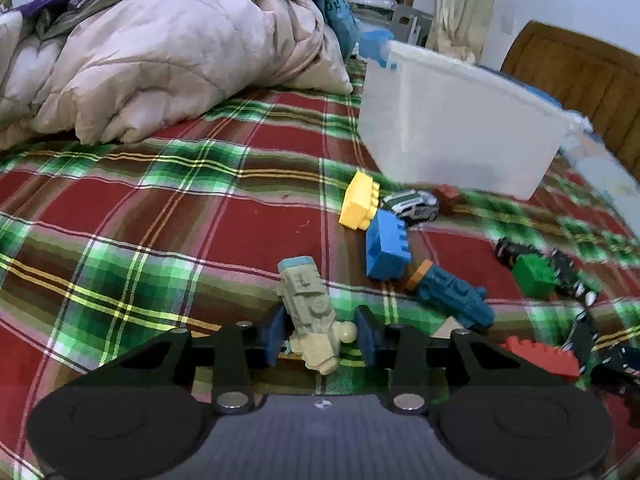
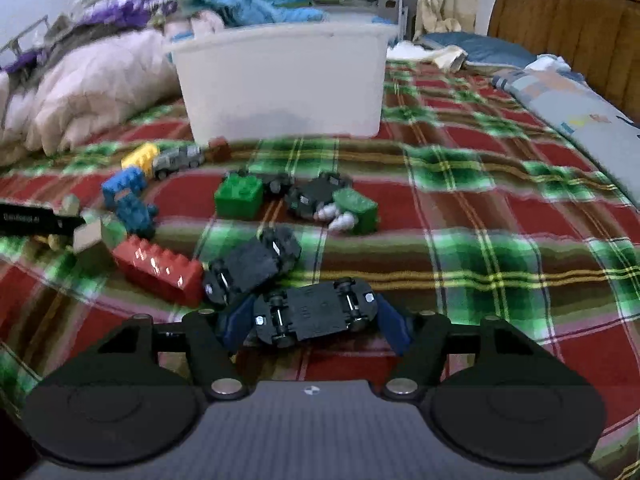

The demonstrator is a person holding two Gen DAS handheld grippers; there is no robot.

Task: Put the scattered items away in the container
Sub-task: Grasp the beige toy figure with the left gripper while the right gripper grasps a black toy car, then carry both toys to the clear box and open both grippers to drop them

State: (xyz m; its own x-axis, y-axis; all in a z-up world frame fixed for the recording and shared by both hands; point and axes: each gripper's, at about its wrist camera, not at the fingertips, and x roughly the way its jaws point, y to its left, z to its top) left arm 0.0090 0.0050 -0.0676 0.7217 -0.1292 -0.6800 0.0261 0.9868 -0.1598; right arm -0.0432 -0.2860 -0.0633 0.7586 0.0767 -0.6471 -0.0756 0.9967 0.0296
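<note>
My left gripper (image 1: 320,332) has its blue pads on either side of a beige toy figure (image 1: 310,310) on the plaid bedspread; the pads stand slightly apart from it. My right gripper (image 2: 316,316) is shut on an upside-down black toy car (image 2: 316,314). The white plastic bin (image 1: 460,128) stands beyond the toys and also shows in the right wrist view (image 2: 280,84). Scattered toys lie between: a yellow block (image 1: 358,200), a blue block (image 1: 386,246), a teal figure (image 1: 452,294), a red block (image 2: 158,270), green blocks (image 2: 239,196) and more black cars (image 2: 250,266).
A rumpled pink quilt (image 1: 160,64) lies at the left of the bed. A wooden headboard (image 2: 568,20) and a pillow (image 2: 576,112) are at the right. A white toy car (image 1: 412,204) sits near the bin's base.
</note>
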